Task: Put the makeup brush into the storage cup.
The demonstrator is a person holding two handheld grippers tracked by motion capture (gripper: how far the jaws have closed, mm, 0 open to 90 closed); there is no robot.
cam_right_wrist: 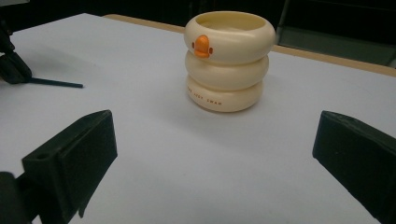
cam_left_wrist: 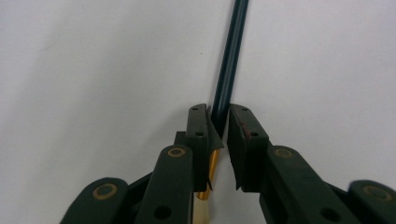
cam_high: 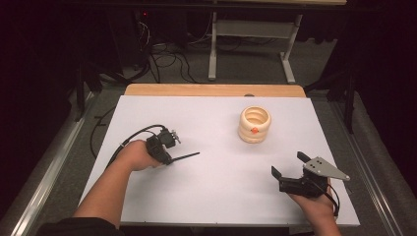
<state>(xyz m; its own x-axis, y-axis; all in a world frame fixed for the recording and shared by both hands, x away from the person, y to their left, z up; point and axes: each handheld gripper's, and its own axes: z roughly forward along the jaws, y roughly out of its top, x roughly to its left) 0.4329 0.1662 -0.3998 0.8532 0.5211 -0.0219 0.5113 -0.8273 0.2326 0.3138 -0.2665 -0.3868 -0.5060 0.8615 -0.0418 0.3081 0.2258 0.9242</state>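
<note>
- A thin dark rod [cam_high: 186,157], apparently a paintbrush or pen, is held by the left gripper [cam_high: 169,158] on the left half of the white desk [cam_high: 211,196].
- In the high view, its long axis runs almost level across the desk, the free end pointing to the right and slightly away from the person, toward the middle of the sheet.
- In the left gripper view, the rod [cam_left_wrist: 229,70] is seen as a slim, smooth, dark blue-green shaft running straight out from between the fingers [cam_left_wrist: 201,135]; behind them a gold-coloured band [cam_left_wrist: 212,172] and a pale end [cam_left_wrist: 201,212] are visible.
- The left fingers are drawn close together around the shaft, clamped on it.
- The right gripper [cam_high: 291,169] is held low at the right front of the desk; its two black, blocky fingers [cam_right_wrist: 74,158] are spread wide apart with nothing between them.
- A cream-coloured cup [cam_high: 254,124] shaped like three stacked rounded rings, glossy, with a small orange beak on the top ring, stands upright on the far right part of the desk, well apart from the rod.
- The desk surface is matt and plain, with a wooden edge [cam_high: 211,90] at the far side.
</note>
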